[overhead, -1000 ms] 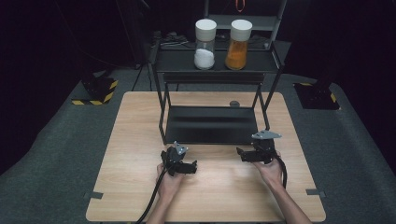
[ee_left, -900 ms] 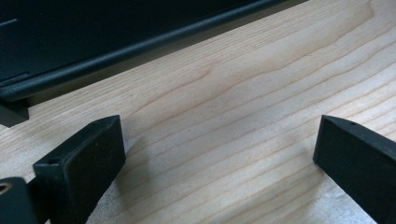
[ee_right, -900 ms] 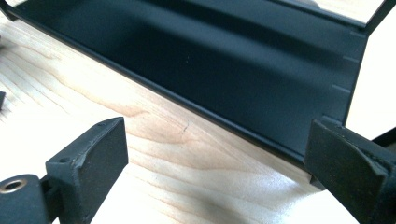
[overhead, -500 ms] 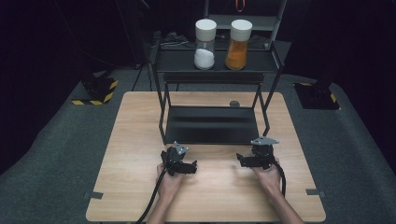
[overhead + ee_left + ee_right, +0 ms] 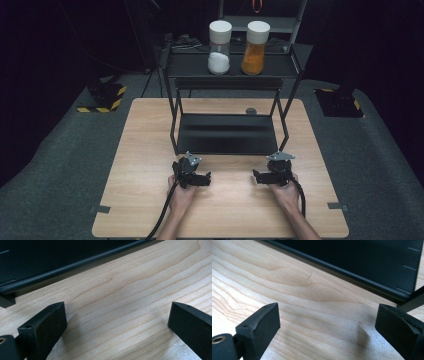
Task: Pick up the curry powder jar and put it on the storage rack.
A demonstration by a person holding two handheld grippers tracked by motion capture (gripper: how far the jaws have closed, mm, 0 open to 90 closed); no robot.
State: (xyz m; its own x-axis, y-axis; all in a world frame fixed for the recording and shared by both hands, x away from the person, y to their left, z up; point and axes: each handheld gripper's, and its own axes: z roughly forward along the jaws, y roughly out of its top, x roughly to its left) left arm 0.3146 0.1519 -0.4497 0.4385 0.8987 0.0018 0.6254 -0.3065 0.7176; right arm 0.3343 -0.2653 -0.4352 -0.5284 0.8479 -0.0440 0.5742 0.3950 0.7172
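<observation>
My left gripper (image 5: pixel 196 175) rests low over the wooden table (image 5: pixel 150 150), just in front of the black rack's lower shelf (image 5: pixel 225 135). Its jaws stand wide apart with only bare wood between them (image 5: pixel 115 315). My right gripper (image 5: pixel 267 175) sits level with it on the right, also open and empty (image 5: pixel 327 315). On the rack's top shelf (image 5: pixel 190 65) stand two white-lidded jars: one with white powder (image 5: pixel 219 47), one with orange powder (image 5: pixel 254 47). The shelf's front edge (image 5: pixel 62 267) runs across the left gripper view, and the same edge (image 5: pixel 352 272) crosses the right gripper view.
A small dark round object (image 5: pixel 251 111) lies on the table behind the rack. Black rack legs (image 5: pixel 173 125) stand at the shelf's corners. Grey carpet (image 5: pixel 60 165) surrounds the table, with yellow-striped stand bases (image 5: pixel 102 97) at the back left.
My right gripper has drawn back toward the table's front edge and slightly left. The left gripper has stayed put.
</observation>
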